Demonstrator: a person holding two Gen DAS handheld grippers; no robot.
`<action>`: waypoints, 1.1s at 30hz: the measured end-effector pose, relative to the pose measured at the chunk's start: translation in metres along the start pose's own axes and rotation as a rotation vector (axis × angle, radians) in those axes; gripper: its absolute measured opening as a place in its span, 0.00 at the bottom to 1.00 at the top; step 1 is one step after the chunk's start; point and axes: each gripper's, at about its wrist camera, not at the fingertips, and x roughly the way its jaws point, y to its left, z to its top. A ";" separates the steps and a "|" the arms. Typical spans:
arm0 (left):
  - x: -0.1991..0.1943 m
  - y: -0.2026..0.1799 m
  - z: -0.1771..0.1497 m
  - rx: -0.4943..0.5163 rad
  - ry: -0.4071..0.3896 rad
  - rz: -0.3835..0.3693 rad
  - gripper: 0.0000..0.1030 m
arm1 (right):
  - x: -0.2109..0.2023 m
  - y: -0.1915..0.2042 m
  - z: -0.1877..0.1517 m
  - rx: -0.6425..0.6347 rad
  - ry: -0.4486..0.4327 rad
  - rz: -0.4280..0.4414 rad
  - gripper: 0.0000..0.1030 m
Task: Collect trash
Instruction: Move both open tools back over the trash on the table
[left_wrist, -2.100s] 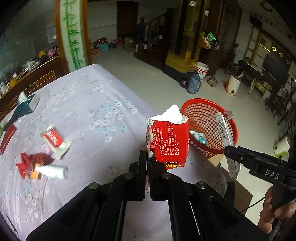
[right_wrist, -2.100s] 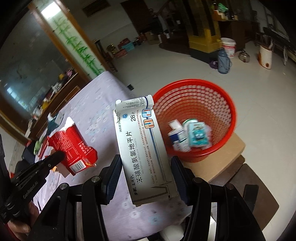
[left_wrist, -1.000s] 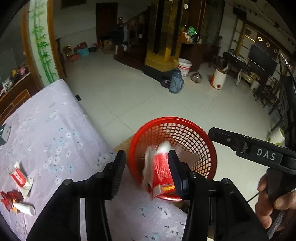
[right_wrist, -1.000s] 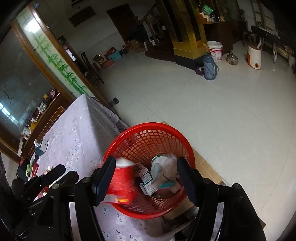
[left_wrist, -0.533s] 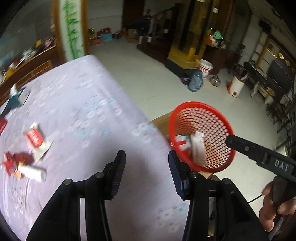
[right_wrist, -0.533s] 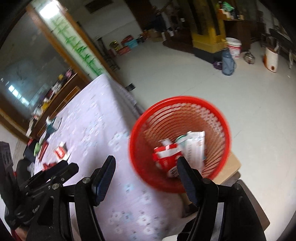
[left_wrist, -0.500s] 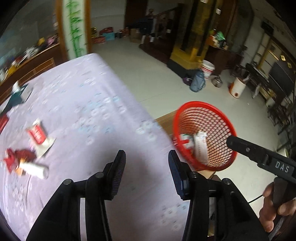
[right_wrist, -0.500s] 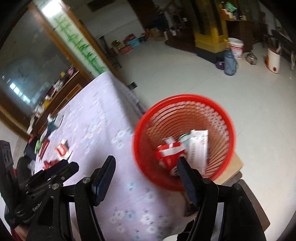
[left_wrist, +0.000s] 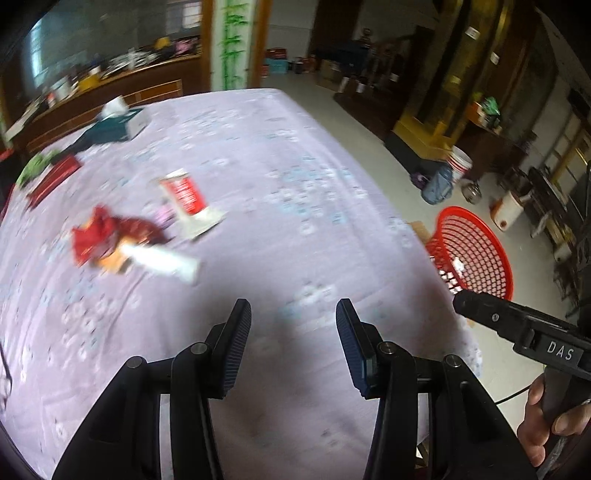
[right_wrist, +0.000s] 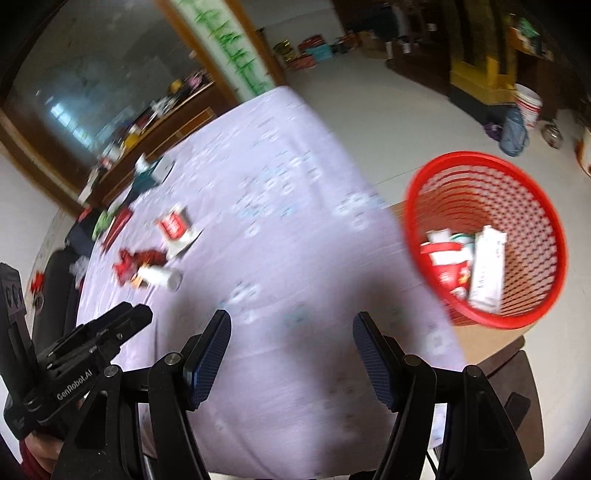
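My left gripper (left_wrist: 293, 319) is open and empty above the near part of the lilac flowered tablecloth (left_wrist: 258, 177). Ahead of it on the left lie a red and white packet (left_wrist: 186, 197), a crumpled red wrapper (left_wrist: 103, 236) and a white tube (left_wrist: 162, 260). My right gripper (right_wrist: 291, 332) is open and empty too, over the table's near edge. The red basket (right_wrist: 532, 206) stands to its right, below the table corner, holding a red carton (right_wrist: 448, 264) and a white medicine box (right_wrist: 487, 267). The same packet (right_wrist: 173, 227), wrapper (right_wrist: 135, 260) and tube (right_wrist: 162, 278) show at left.
A teal tissue box (left_wrist: 118, 127) and a flat red item (left_wrist: 53, 179) lie at the far left of the table. A blue thermos (left_wrist: 437, 186) and a white bucket (left_wrist: 460, 166) stand on the tiled floor (right_wrist: 388, 122). A hand (left_wrist: 543, 417) holds the right gripper's handle.
Both grippers dropped their boxes into the red basket and opened. They have since swung left, back over the table, so the basket has slid to the right of both views.
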 end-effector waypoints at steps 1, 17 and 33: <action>-0.003 0.010 -0.004 -0.019 0.000 0.007 0.45 | 0.004 0.007 -0.001 -0.015 0.012 0.004 0.71; -0.052 0.155 -0.062 -0.276 -0.008 0.156 0.45 | 0.094 0.169 0.016 -0.461 0.161 0.149 0.71; -0.070 0.213 -0.053 -0.196 -0.012 0.164 0.54 | 0.216 0.234 0.037 -0.711 0.290 0.056 0.57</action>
